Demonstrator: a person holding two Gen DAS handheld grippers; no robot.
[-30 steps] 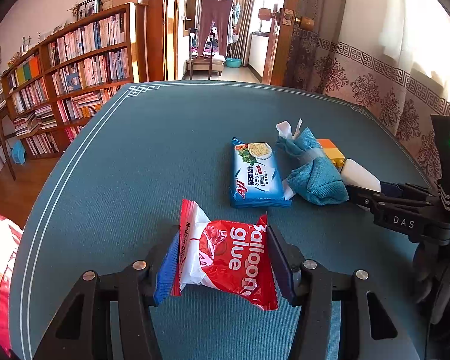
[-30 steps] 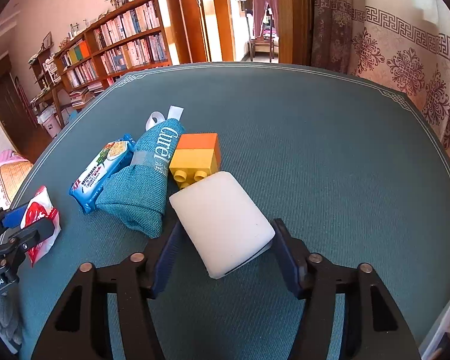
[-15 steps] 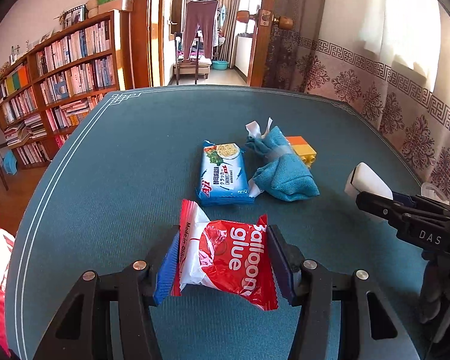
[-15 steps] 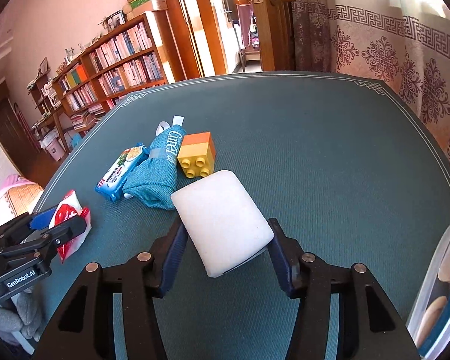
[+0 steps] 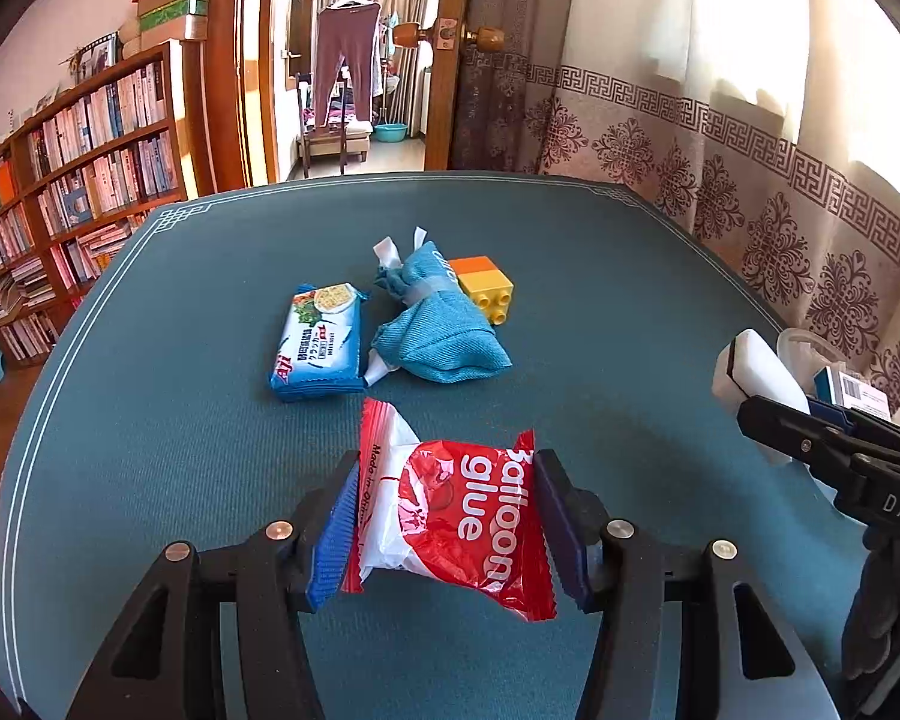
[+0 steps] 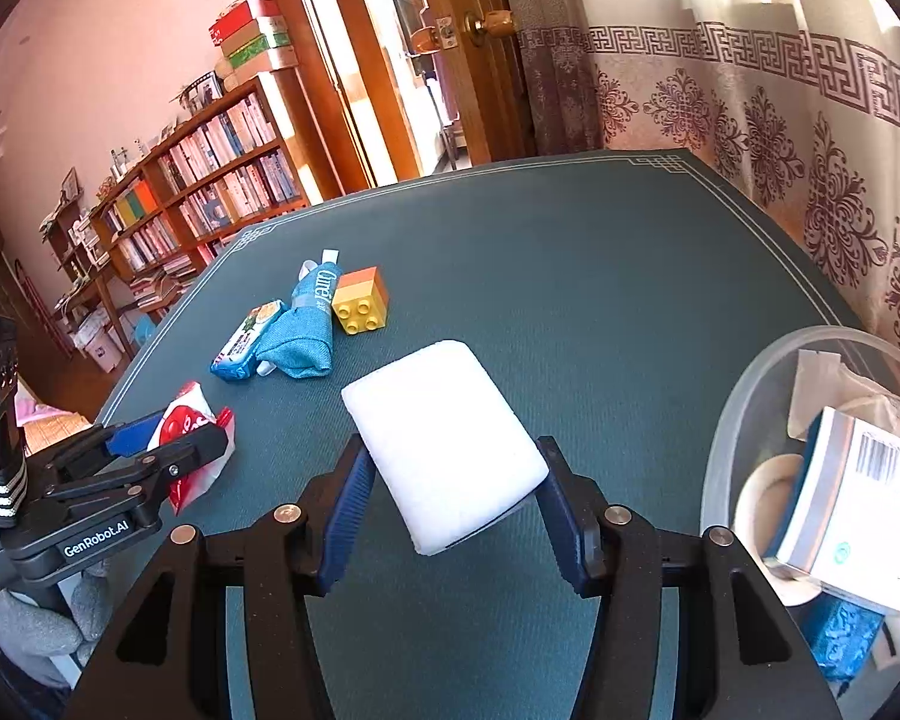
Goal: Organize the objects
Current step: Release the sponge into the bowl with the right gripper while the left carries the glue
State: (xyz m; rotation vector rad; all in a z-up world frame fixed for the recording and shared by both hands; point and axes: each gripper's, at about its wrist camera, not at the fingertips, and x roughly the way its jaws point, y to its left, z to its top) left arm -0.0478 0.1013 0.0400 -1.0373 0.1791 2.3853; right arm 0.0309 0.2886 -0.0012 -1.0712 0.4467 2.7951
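Observation:
My left gripper [image 5: 444, 516] is shut on a red and white balloon glue packet [image 5: 450, 516], held above the near part of the green table [image 5: 180, 390]. My right gripper [image 6: 450, 498] is shut on a white sponge block [image 6: 444, 438], held above the table next to a clear plastic bin [image 6: 744, 396]. On the table lie a blue cracker pack [image 5: 321, 339], a rolled teal cloth [image 5: 438, 324] and a yellow-orange toy brick [image 5: 486, 288]. The right gripper with the sponge also shows in the left wrist view [image 5: 756, 378].
The clear bin at the table's right edge holds a white box [image 6: 852, 498], tape rolls and a blue item. A bookshelf [image 5: 72, 192] stands left of the table. A patterned curtain [image 5: 750, 192] hangs along the right. An open doorway lies behind.
Both grippers have pulled back and risen with their loads. The right gripper has carried the sponge rightward, away from the brick and cloth, bringing the clear bin into view.

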